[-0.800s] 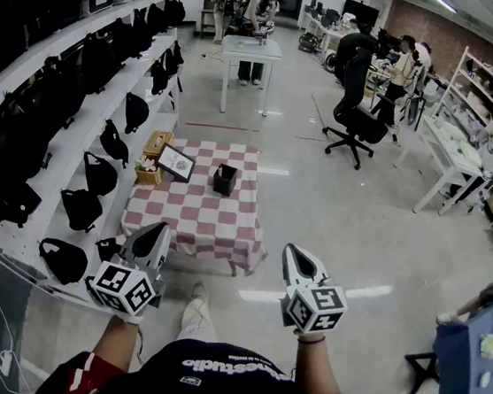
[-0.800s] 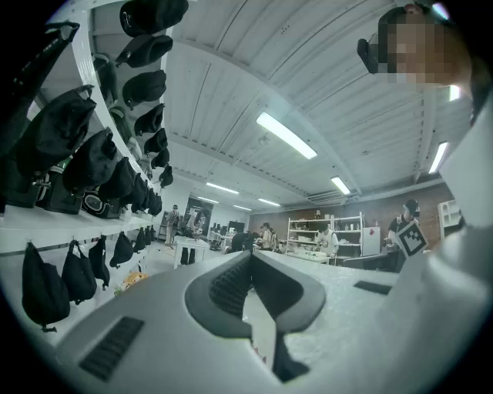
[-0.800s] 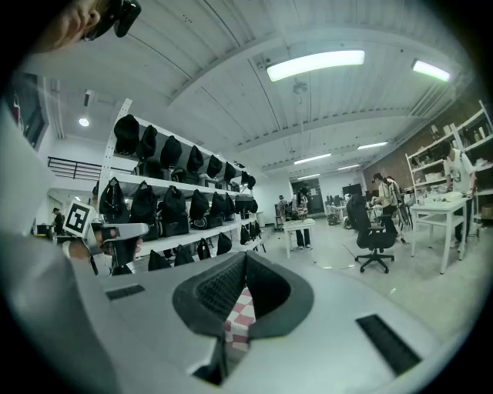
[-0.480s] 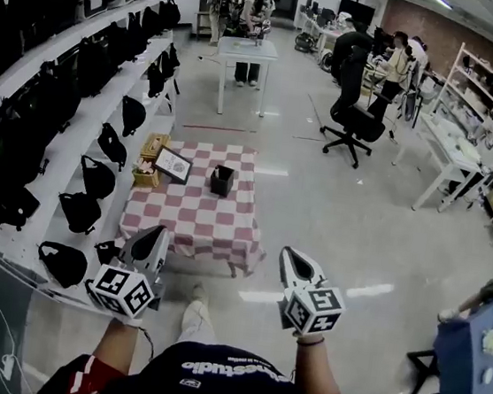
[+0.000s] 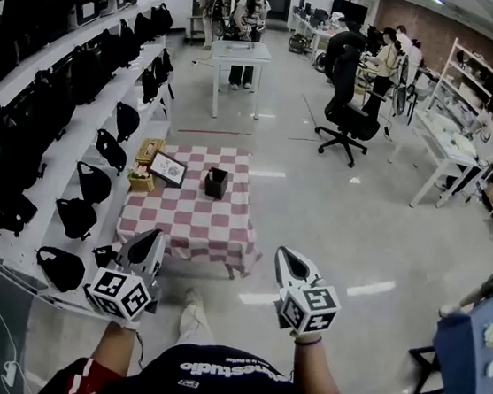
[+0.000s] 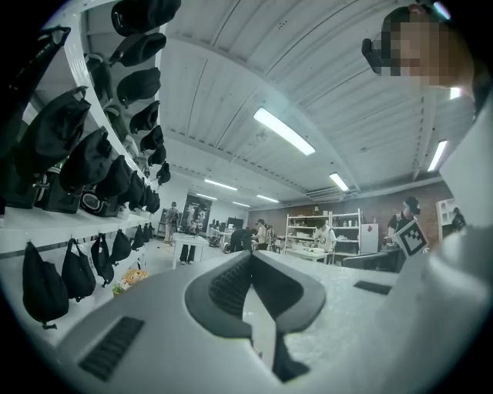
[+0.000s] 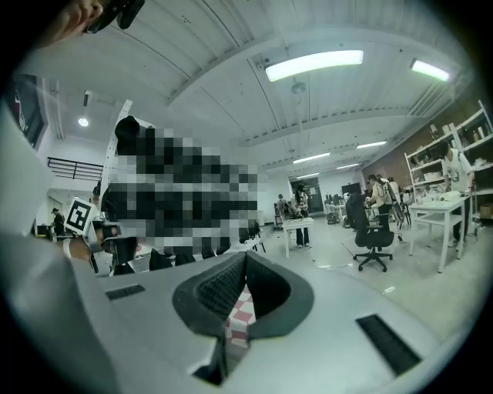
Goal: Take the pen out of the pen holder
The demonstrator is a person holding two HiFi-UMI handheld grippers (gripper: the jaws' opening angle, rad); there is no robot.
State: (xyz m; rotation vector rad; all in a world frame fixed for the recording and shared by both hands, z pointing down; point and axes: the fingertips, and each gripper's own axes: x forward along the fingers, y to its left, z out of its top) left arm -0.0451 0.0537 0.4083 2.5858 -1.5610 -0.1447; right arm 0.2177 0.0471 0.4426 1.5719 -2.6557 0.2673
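Note:
A black pen holder stands on a low table with a red-and-white checkered cloth, well ahead of me on the floor. It is too small to make out any pen in it. My left gripper and right gripper are held close to my body, short of the table's near edge, both shut and empty. In the left gripper view, the left gripper has its tips meeting. In the right gripper view, the right gripper does too, and a strip of checkered cloth shows below it.
A framed picture and a small wooden box sit at the table's left side. White shelves with black bags run along the left. A white table, an office chair and several people are farther back.
The table has slid slightly left and down in the head view. Both grippers have stayed shut near my body, shifting only a little.

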